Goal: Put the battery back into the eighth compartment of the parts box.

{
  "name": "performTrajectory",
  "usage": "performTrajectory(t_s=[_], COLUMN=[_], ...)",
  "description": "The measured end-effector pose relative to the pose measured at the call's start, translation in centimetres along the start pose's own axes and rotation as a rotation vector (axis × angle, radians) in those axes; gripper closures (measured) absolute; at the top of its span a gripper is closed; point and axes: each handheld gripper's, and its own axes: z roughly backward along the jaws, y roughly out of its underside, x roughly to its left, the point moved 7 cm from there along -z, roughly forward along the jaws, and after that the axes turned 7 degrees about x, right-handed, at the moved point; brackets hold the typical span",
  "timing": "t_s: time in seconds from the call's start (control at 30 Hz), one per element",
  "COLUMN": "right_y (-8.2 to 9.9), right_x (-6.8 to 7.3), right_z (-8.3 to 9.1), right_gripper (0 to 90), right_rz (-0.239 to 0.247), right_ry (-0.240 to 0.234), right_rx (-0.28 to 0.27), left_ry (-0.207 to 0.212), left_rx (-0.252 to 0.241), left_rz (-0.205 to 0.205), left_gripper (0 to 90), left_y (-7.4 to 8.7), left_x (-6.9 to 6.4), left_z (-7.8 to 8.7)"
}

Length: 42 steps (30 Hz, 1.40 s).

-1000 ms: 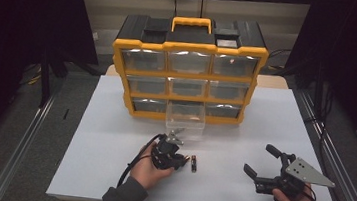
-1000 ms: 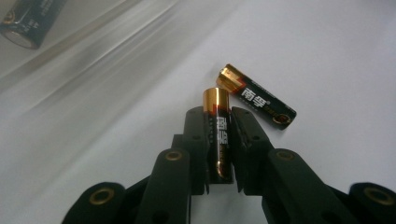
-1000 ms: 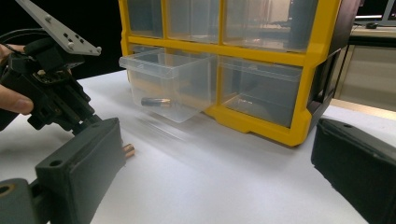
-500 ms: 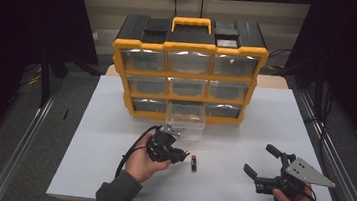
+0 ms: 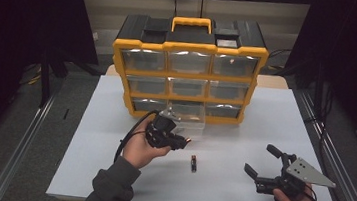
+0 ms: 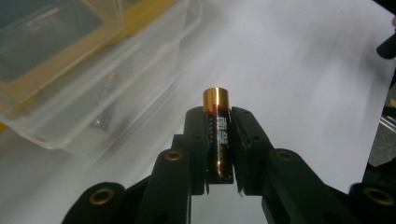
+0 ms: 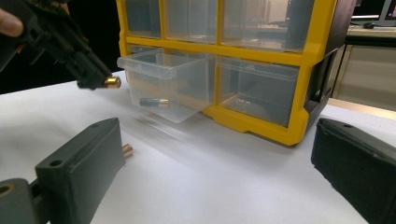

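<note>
My left gripper [image 5: 182,140] is shut on a black and gold battery [image 6: 217,126] and hangs above the white table, just in front of the clear drawer [image 5: 187,120]. That drawer is pulled out of the bottom middle slot of the yellow organizer [image 5: 190,45]. The right gripper view shows the held battery's gold tip [image 7: 112,82] left of the drawer [image 7: 163,79], with another battery [image 7: 154,101] lying inside it. A second loose battery [image 5: 193,163] lies on the table between my hands. My right gripper [image 5: 260,162] rests low at the right, jaws wide open and empty.
The organizer [image 7: 261,56] has three rows of clear drawers and a yellow carry handle, and stands at the back of the white table top [image 5: 245,117]. Metal rails run along both table sides. A cable loops from the left gripper.
My left gripper has risen from the table with the battery and moved toward the open drawer. The loose battery stays where it lay. The right hand has kept still.
</note>
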Motion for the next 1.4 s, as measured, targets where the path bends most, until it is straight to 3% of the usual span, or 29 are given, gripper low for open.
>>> performTrajectory(t_s=[0.17, 0.27, 0.33, 0.43, 0.47, 0.77, 0.83, 0.9, 0.93, 1.07, 1.17, 1.4], right_y=[0.0, 0.0, 0.0, 0.0, 0.0, 0.0, 0.0, 0.1, 0.1, 0.1, 0.1, 0.1], right_x=[0.0, 0.0, 0.0, 0.0, 0.0, -0.1, -0.1, -0.1, -0.1, 0.0, 0.0, -0.1], right_z=[0.0, 0.0, 0.0, 0.0, 0.1, 0.1, 0.1, 0.1, 0.0, 0.0, 0.0, 0.0], right_gripper=[1.8, 1.8, 1.8, 1.8, 1.8, 1.8, 1.8, 1.8, 1.8, 1.8, 1.8, 1.8], right_rz=[-0.001, -0.002, -0.001, -0.001, -0.006, 0.003, 0.003, 0.005, 0.004, 0.003, 0.003, 0.003], right_ry=[-0.001, 0.0, 0.0, 0.002, 0.004, -0.003, -0.004, -0.007, -0.01, -0.012, -0.013, -0.016], right_rx=[-0.002, -0.002, -0.003, -0.004, -0.004, 0.0, 0.001, 0.001, 0.0, 0.0, -0.001, 0.0], left_ry=[-0.015, -0.045, -0.043, -0.032, -0.035, -0.068, -0.095, -0.088, -0.096, -0.095, -0.116, -0.148], left_rx=[-0.009, -0.005, -0.012, 0.004, -0.033, -0.023, -0.021, -0.022, -0.041, -0.024, -0.022, -0.036], left_rz=[0.0, -0.011, 0.007, -0.01, 0.025, 0.034, 0.045, 0.048, 0.074, 0.077, 0.075, 0.113], left_gripper=[77.4, 77.4, 77.4, 77.4, 77.4, 77.4, 77.4, 77.3, 77.3, 77.3, 77.3, 77.3], left_y=[-1.0, -1.8, -2.1, -2.4, -2.9, -3.9, -4.2, -4.3, -4.5, -4.5, -4.6, -4.8], left_x=[0.6, 1.4, 1.5, 2.0, 2.2, 4.0, 4.6, 4.8, 4.9, 5.7, 6.1, 7.1], left_z=[0.7, 1.0, 1.0, 1.2, 1.1, 1.5, 1.3, 1.3, 1.1, 0.9, 0.7, 0.3])
